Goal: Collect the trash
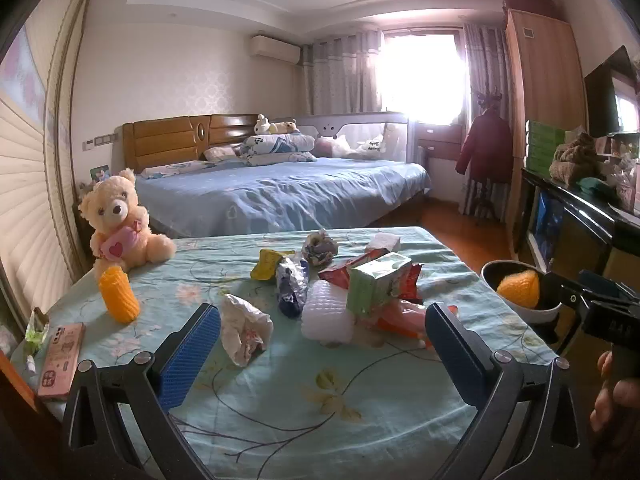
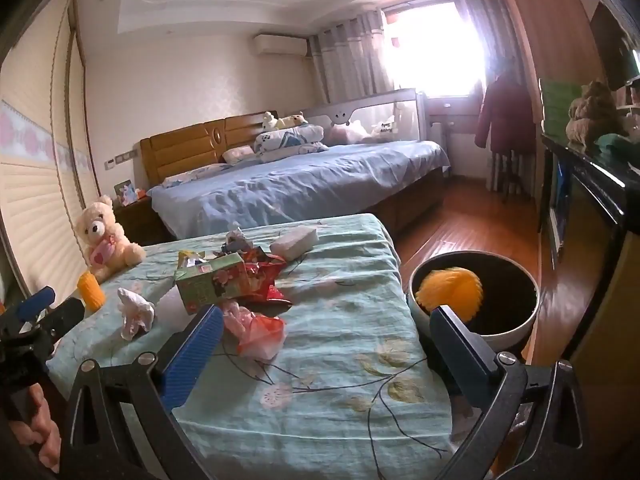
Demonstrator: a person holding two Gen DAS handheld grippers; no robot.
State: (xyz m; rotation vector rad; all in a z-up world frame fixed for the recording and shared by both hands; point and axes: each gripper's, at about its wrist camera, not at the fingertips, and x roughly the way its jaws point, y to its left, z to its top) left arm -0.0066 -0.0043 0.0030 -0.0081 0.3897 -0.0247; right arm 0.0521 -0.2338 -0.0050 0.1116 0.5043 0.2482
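Note:
Trash lies on a table with a light green floral cloth point(image 1: 280, 408): a crumpled white paper point(image 1: 244, 330), a white foam net point(image 1: 326, 312), a green box point(image 1: 376, 284), red wrappers point(image 1: 340, 266), a yellow wrapper point(image 1: 266, 264) and a pink-orange bag point(image 2: 258, 330). A round bin point(image 2: 516, 320) beside the table's right edge holds an orange net point(image 2: 452, 288). My left gripper point(image 1: 322, 338) is open and empty just before the white paper and foam net. My right gripper point(image 2: 326, 334) is open and empty over the table's right edge, next to the bin.
A teddy bear point(image 1: 120, 220), an orange corn-shaped foam point(image 1: 118, 294) and a pink phone point(image 1: 62, 360) sit at the table's left. A tissue pack point(image 2: 294, 242) lies at the far side. A bed point(image 1: 280, 188) stands behind; a dark cabinet point(image 2: 592, 208) stands right.

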